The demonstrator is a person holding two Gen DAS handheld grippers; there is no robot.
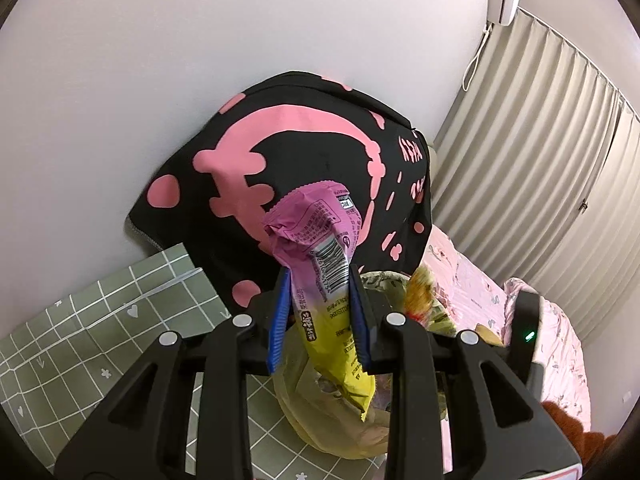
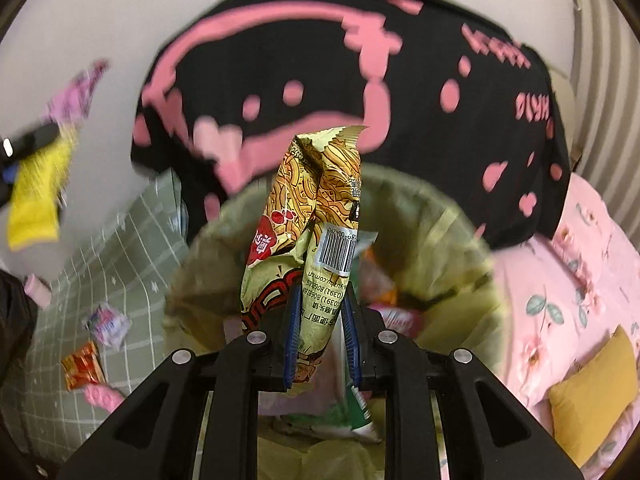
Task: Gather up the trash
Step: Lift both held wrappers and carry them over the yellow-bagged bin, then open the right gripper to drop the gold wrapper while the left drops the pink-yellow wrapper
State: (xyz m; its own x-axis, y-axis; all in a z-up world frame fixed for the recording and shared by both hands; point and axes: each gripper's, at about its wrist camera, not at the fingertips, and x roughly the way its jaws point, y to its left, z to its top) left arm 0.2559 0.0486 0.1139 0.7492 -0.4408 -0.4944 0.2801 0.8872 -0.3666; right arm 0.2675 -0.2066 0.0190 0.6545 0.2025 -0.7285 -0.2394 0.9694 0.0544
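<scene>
- Left hand-held gripper (image 1: 320,304) pinches a purple-and-yellow snack wrapper (image 1: 320,248) between its blue pads (image 1: 279,320); the wrapper's purple end stands up above the fingertips and its yellow end hangs down behind them
- right hand-held gripper (image 2: 320,320) pinches a noodle packet (image 2: 308,216) with a barcode label; the packet rises upright between the blue pads, its torn top edge highest
- below the right gripper sits a bin lined with a yellowish bag (image 2: 452,240); several wrappers lie inside it, too blurred to name
- in the left wrist view the same yellowish bag (image 1: 316,400) shows below and behind the held wrapper
- a black cloth with pink print (image 2: 360,80) hangs behind the bin, against the white wall
- on the green checked floor (image 2: 132,256), left of the bin, lie a red-orange sachet (image 2: 82,365) and a pale crumpled wrapper (image 2: 107,322), apart from each other
- a bed with a pink floral cover (image 2: 560,280) lies to the right of the bin; a yellow cushion (image 2: 592,396) rests on it near its lower right corner
</scene>
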